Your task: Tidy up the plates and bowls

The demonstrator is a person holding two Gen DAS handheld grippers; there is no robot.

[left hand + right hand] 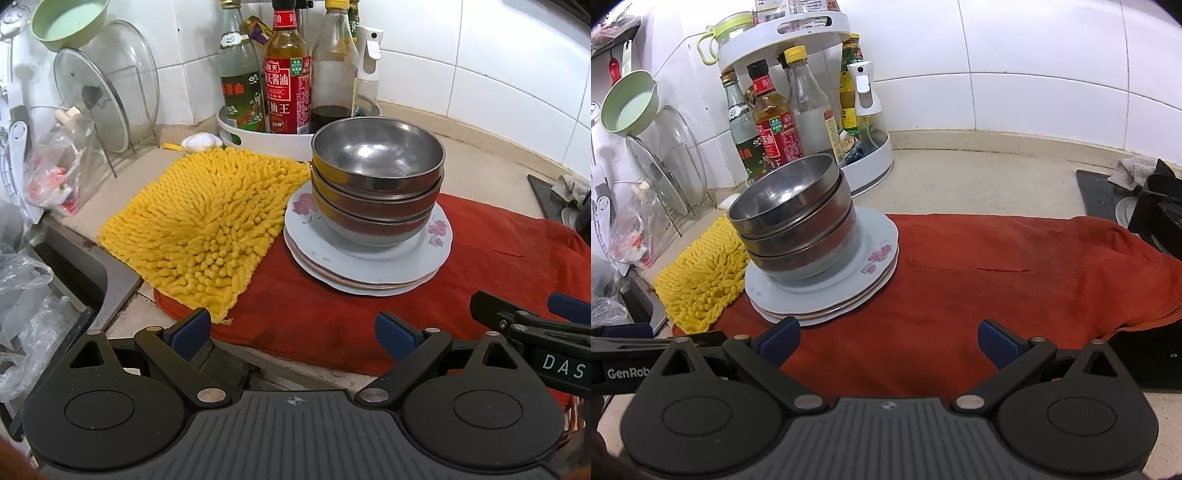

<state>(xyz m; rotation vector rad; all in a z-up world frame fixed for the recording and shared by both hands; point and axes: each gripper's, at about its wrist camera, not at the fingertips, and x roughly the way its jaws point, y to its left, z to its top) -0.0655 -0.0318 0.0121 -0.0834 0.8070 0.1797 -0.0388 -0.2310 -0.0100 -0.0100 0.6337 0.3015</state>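
Note:
Three nested steel bowls (376,173) stand on a stack of white flowered plates (369,258) on a red cloth (332,310). The same bowls (794,221) and plates (849,280) show in the right wrist view, ahead and left. My left gripper (291,332) is open and empty, low over the near edge of the cloth, short of the plates. My right gripper (890,343) is open and empty over the red cloth (997,280), to the right of the stack. The right gripper also shows in the left wrist view (524,314).
A yellow chenille mat (199,229) lies left of the plates. A white turntable rack (258,133) with sauce bottles (286,74) stands behind the bowls. A lid rack (107,92) and a plastic bag (59,173) are at left, the sink edge (74,273) below. A stove (1137,206) is at right.

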